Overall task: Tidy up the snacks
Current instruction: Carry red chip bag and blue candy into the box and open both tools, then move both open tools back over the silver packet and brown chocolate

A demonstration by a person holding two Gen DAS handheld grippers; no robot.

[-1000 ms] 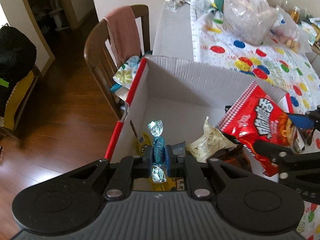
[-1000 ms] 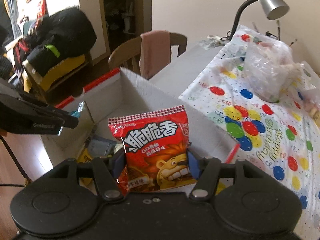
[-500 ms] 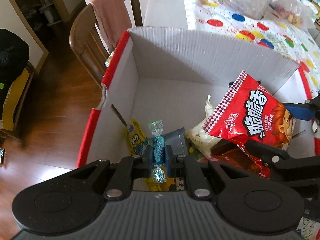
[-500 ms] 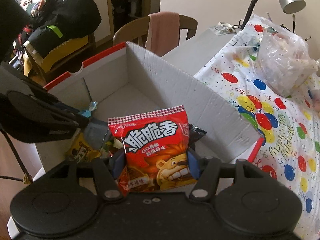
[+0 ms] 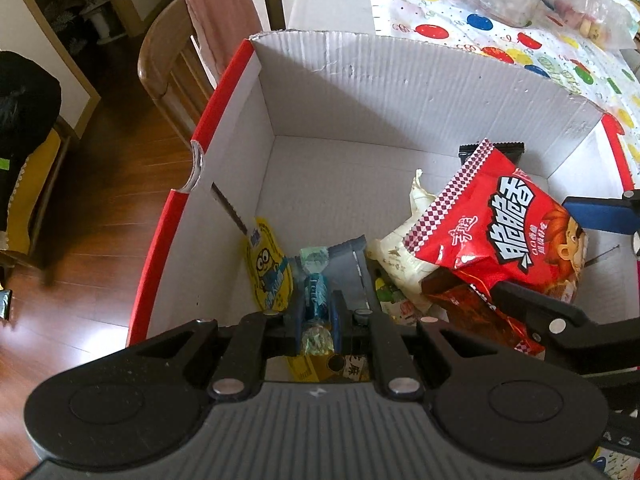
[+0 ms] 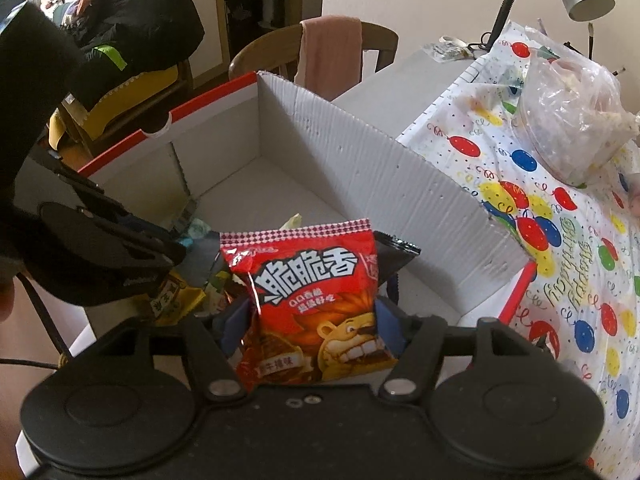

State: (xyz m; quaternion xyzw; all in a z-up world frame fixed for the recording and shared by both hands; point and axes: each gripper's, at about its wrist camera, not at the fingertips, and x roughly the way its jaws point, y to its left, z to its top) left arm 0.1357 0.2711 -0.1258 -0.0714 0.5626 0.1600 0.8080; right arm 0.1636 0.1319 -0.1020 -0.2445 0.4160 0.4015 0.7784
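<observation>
Hanging inside the cardboard box [image 5: 400, 92], the right gripper [image 6: 312, 316] was opening around an upright red snack bag [image 6: 308, 292]; the left gripper [image 5: 316, 316], alongside over the snack pile, pinched a teal candy [image 5: 314, 300] lengthwise.

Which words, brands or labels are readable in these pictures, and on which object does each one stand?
"脆脆香": large white characters on the red snack bag between the right gripper's opening jaws.
"Happy Birthday": on the balloon-print tablecloth.
Small print under the bag's name: too blurred to read.
Yellow cartoon pouch and blue candy in the left gripper: text too small.
</observation>
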